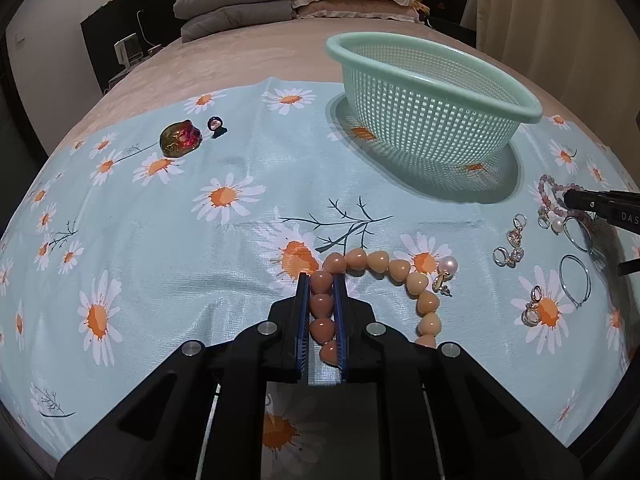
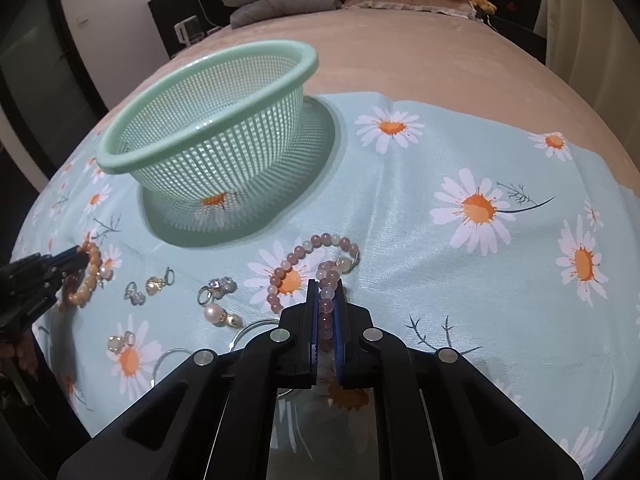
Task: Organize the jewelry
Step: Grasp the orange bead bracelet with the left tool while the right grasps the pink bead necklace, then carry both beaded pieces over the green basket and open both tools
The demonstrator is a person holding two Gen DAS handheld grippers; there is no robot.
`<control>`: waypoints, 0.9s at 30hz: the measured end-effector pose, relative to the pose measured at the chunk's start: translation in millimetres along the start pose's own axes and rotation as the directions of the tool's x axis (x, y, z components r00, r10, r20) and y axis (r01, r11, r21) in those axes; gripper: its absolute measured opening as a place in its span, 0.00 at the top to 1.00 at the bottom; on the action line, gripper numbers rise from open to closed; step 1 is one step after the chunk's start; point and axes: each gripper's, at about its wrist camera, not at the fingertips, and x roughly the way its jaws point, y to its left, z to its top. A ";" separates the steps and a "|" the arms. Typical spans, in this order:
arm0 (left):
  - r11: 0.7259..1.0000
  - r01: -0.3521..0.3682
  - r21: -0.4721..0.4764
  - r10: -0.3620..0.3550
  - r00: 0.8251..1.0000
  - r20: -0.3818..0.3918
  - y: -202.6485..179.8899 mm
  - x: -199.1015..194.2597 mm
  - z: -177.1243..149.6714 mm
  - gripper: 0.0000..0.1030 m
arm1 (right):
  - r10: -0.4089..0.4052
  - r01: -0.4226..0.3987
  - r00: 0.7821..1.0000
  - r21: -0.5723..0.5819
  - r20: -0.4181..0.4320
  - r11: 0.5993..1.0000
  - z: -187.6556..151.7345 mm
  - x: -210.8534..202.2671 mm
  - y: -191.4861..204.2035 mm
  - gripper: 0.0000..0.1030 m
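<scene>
1. A peach bracelet [image 1: 404, 276] of smooth heart-shaped beads lies on the daisy cloth [image 1: 160, 240], one side clamped between the closed jaws of the left gripper [image 1: 322, 280].
2. A pink round-bead bracelet [image 2: 308, 268] is pinched likewise by the closed right gripper [image 2: 327, 286].
3. The grasping step is judged to be in hand; lifting and carrying to the green mesh basket [image 2: 208, 120] is called for next.
4. Earrings [image 2: 218, 300] lie loose beside them.

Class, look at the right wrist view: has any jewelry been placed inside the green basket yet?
No. Through the mesh of the green basket only the daisy cloth shows; the pink bead bracelet lies outside it.
</scene>
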 end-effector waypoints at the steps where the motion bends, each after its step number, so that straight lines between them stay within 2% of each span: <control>1: 1.000 0.005 -0.005 -0.005 1.000 -0.002 -0.9 -2.2 0.4 0.89 | 0.001 -0.001 1.000 -0.003 0.015 1.000 0.9 -6.8 0.1 0.94; 5: 0.993 0.113 -0.039 -0.114 0.993 -0.035 -2.2 -10.4 4.4 0.89 | 0.047 -0.046 0.995 -0.008 0.083 0.999 9.2 -36.2 3.4 0.94; 9: 0.980 0.191 -0.053 -0.192 0.981 -0.012 -4.3 -28.3 21.0 0.89 | 0.097 -0.091 0.984 -0.045 0.148 0.995 28.2 -64.9 20.1 0.94; 15: 0.974 0.226 -0.013 -0.225 0.972 0.069 -9.7 -59.1 64.2 0.89 | 0.146 -0.120 0.956 -0.115 0.255 0.986 57.8 -103.3 39.5 0.94; 19: 0.971 0.239 0.005 -0.238 0.962 0.131 -10.4 -72.4 96.5 0.89 | 0.151 -0.107 0.937 -0.153 0.315 0.982 84.4 -121.5 51.1 0.94; 22: 0.965 0.261 0.020 -0.261 0.950 0.169 -11.3 -79.4 119.7 0.89 | 0.152 -0.094 0.924 -0.177 0.352 0.980 105.7 -127.7 59.6 0.94; 25: 0.951 0.305 0.047 -0.308 0.929 0.204 -18.9 -82.0 141.9 0.89 | 0.161 -0.099 0.911 -0.178 0.380 0.979 122.1 -125.8 64.3 0.94; 27: 0.954 0.292 0.067 -0.299 0.930 0.215 -26.3 -75.2 151.9 0.89 | 0.149 -0.091 0.903 -0.159 0.403 0.983 128.4 -119.7 65.2 0.94</control>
